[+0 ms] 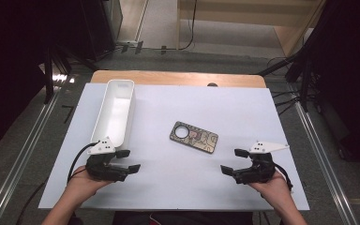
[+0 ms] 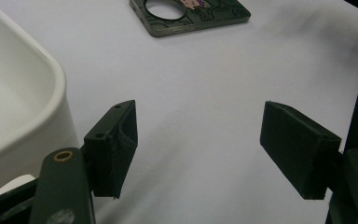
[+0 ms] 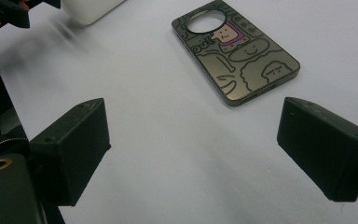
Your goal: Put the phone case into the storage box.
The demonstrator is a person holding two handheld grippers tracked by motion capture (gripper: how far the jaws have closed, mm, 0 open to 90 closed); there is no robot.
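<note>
A phone case (image 1: 193, 136) with doodle drawings and a round camera hole lies flat in the middle of the white table cover (image 1: 178, 183). It shows at the top of the left gripper view (image 2: 191, 14) and ahead of the jaws in the right gripper view (image 3: 235, 53). My left gripper (image 1: 127, 161) hovers near the front left, open and empty, just beside the near end of a long white tray (image 1: 115, 112). My right gripper (image 1: 234, 161) is at the front right, open and empty, a short way in front of the case.
The white tray's (image 2: 14, 93) rounded corner is close to my left gripper's jaw. The table's wooden far edge (image 1: 178, 78) borders grey floor. Dark stands and cables flank both sides.
</note>
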